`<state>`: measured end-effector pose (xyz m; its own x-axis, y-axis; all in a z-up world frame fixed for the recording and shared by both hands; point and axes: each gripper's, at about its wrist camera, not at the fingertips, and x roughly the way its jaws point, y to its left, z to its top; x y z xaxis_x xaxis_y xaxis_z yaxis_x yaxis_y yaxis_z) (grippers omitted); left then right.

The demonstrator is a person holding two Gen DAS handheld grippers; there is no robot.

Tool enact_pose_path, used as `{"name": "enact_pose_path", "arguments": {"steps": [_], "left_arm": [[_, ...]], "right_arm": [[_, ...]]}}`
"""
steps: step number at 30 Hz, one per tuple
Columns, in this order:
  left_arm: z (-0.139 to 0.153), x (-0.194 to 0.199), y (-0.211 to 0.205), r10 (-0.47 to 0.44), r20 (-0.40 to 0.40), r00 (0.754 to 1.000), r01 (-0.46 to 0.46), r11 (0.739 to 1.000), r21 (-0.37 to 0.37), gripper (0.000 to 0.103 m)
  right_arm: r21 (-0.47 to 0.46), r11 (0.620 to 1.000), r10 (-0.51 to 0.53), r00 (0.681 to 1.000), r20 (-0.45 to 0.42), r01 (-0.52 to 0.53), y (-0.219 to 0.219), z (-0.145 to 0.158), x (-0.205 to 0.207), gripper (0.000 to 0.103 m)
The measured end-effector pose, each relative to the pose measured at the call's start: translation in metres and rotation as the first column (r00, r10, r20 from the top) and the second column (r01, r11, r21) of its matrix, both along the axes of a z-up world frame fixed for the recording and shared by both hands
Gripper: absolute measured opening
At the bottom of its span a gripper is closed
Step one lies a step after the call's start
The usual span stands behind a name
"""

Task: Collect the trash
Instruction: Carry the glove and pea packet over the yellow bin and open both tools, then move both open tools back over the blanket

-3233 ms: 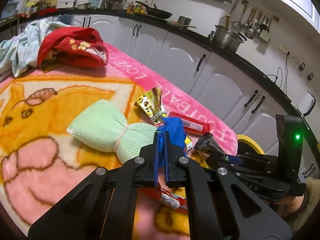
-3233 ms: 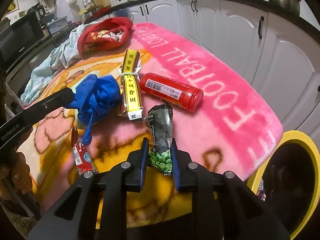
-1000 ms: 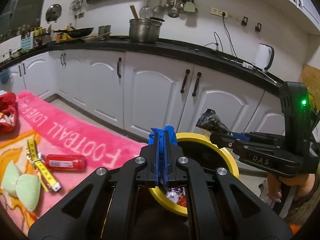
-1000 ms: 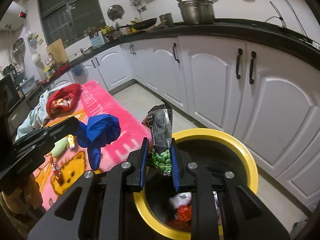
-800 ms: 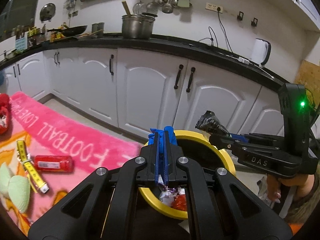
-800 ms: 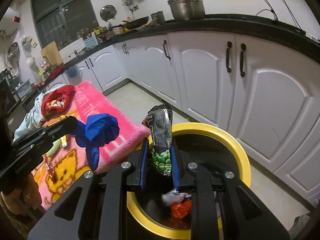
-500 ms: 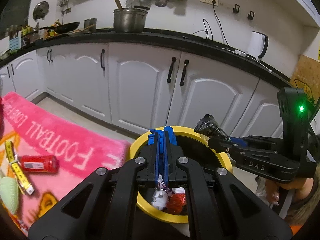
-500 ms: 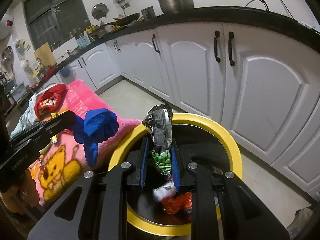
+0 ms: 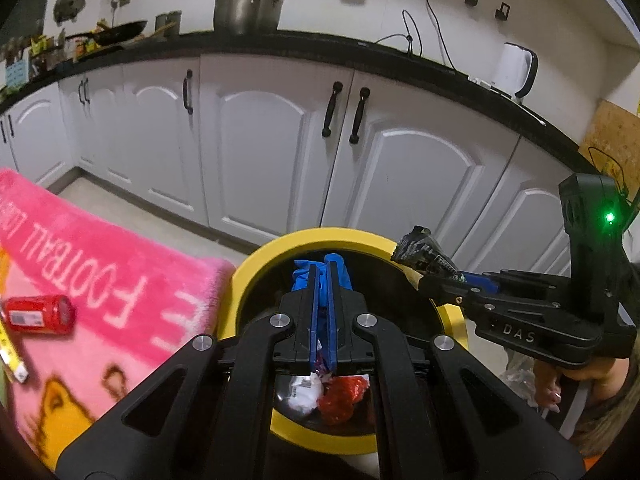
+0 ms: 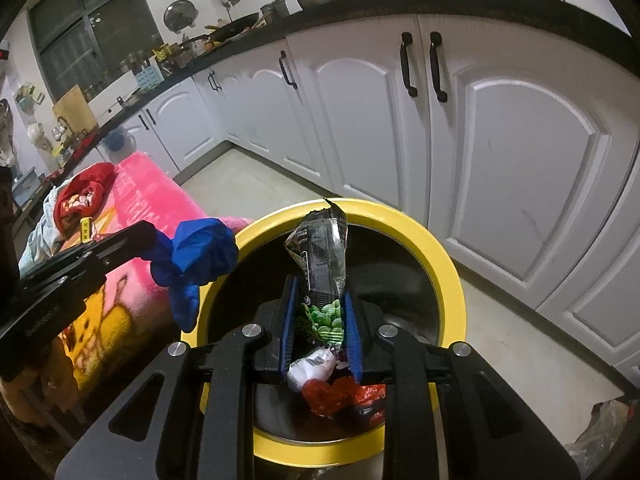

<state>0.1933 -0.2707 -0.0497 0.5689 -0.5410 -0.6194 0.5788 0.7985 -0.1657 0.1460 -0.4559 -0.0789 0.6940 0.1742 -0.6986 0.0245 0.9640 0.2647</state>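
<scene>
Trash held over a yellow-rimmed bin [image 10: 448, 280] beside a kitchen table: nearest the right wrist camera, right gripper [image 10: 320, 320] clamped on a black snack wrapper [image 10: 324, 256] printed with green peas, upright between the blue pads [image 10: 289, 320], jaws narrow, directly above the bin's dark mouth. Nearest the left wrist camera, left gripper [image 9: 320, 304] squeezed fully shut on a crumpled blue glove [image 10: 192, 256], bulk of it bunched past the fingertips and one finger dangling at the bin's left rim. Below both tools, inside the bin, a white wrapper [image 10: 312, 368] and red wrappers [image 10: 340, 394] lying on the bottom. To the left, just beside the bin, a pink and yellow blanket [image 9: 120, 292] lettered "FOOTBALL" spread over the table, with a red tube [image 9: 38, 314] and a yellow-labelled packet [image 9: 10, 352] on it. Farther along the blanket, a red cloth [image 10: 80, 196] heaped at the far end. Beyond, white cabinet doors [image 10: 500, 120] with black handles under a black countertop [image 9: 280, 42], a steel pot [image 9: 244, 8] standing on top.
</scene>
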Motion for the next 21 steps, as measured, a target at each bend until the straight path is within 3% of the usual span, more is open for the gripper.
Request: {"name": "enact_pose_path", "arguments": {"steps": [8, 16, 21], "left_arm": [[-0.012, 0.006, -0.003, 0.008, -0.038, 0.999, -0.007, 1.000, 0.018, 0.001], [-0.011, 0.009, 0.002, 0.029, -0.044, 0.999, -0.028, 0.999, 0.019, 0.037], [-0.006, 0.009, 0.010, 0.052, -0.037, 0.998, -0.052, 0.999, 0.012, 0.050]], "right_arm": [[0.015, 1.000, -0.002, 1.000, -0.031, 0.003, -0.003, -0.010, 0.003, 0.030], [0.023, 1.000, -0.008, 0.999, -0.039, 0.009, -0.005, -0.012, 0.005, 0.040], [0.022, 1.000, -0.017, 0.999, -0.030, 0.018, -0.006, -0.008, 0.004, 0.048]]}}
